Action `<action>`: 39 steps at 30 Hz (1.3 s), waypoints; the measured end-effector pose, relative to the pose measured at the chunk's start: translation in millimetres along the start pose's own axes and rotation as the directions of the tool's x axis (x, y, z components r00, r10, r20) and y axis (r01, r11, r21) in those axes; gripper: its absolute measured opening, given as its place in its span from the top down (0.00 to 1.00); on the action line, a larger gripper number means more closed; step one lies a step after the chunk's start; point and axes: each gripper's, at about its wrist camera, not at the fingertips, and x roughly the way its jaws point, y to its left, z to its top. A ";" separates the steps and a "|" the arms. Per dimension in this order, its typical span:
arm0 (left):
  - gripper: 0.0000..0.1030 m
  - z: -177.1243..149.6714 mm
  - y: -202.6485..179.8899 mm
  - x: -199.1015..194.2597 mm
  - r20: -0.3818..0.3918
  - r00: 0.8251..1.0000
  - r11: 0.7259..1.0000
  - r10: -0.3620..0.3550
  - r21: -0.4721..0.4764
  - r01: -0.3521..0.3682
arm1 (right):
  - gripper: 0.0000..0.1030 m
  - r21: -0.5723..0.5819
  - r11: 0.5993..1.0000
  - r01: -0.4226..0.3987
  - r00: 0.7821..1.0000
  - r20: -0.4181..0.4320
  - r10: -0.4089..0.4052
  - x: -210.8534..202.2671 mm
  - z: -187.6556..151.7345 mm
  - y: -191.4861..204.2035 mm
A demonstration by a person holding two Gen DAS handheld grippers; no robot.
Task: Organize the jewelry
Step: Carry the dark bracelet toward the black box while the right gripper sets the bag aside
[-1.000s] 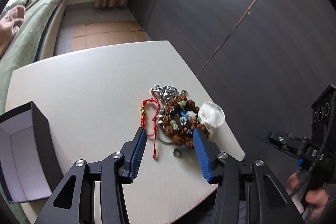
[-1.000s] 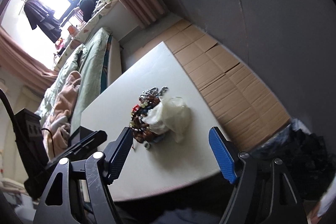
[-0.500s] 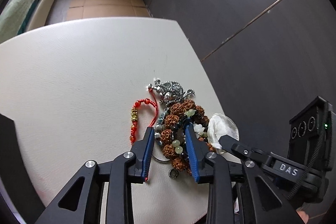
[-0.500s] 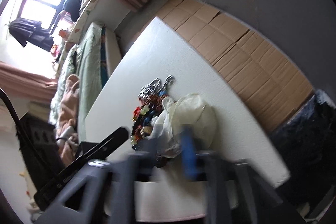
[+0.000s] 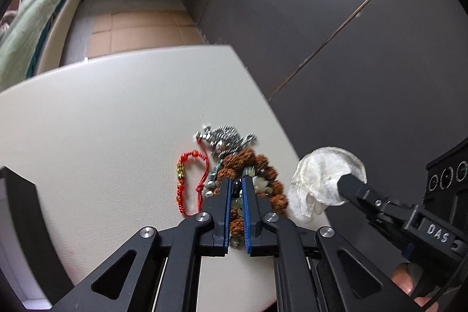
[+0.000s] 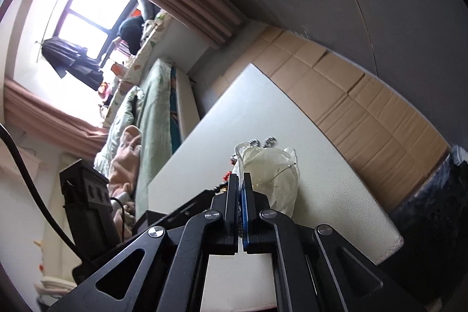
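The only writing we can read is "DAS", in pale letters on the black body of the right gripper [image 5: 349, 184] where it shows in the left wrist view; three small rings sit on the dark box behind it. We hold that gripper with its jaws pressed together on the thin translucent white pouch [image 5: 324, 180], pinching its edge, and the pouch hangs crumpled just off the right edge of the white textured table [image 5: 102, 122]; from the right wrist view the same pouch [image 6: 272, 171] bulges just ahead of the right gripper [image 6: 241, 180]. Our left gripper [image 5: 235, 186] points down into the tangled pile of brown seed-bead bracelets with pale green and white beads [image 5: 263, 174], its blue-lined jaws nearly together on a strand from the middle of the pile, beads showing in the narrow gap. Just left of the pile lies the red woven cord bracelet with gold beads [image 5: 187, 183], flat on the table and apart from the jaws. Beyond the pile, touching it, rests a silver metal chain heap [image 5: 225, 136]. A black open box [image 5: 26, 224] stands at the table's left edge.
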 end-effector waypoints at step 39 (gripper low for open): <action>0.93 -27.3 102.8 -220.5 0.326 0.915 0.968 0.236 -0.166 -0.191 | 0.96 -0.179 0.926 -0.332 0.910 -0.319 0.264 118.5 -87.6 194.9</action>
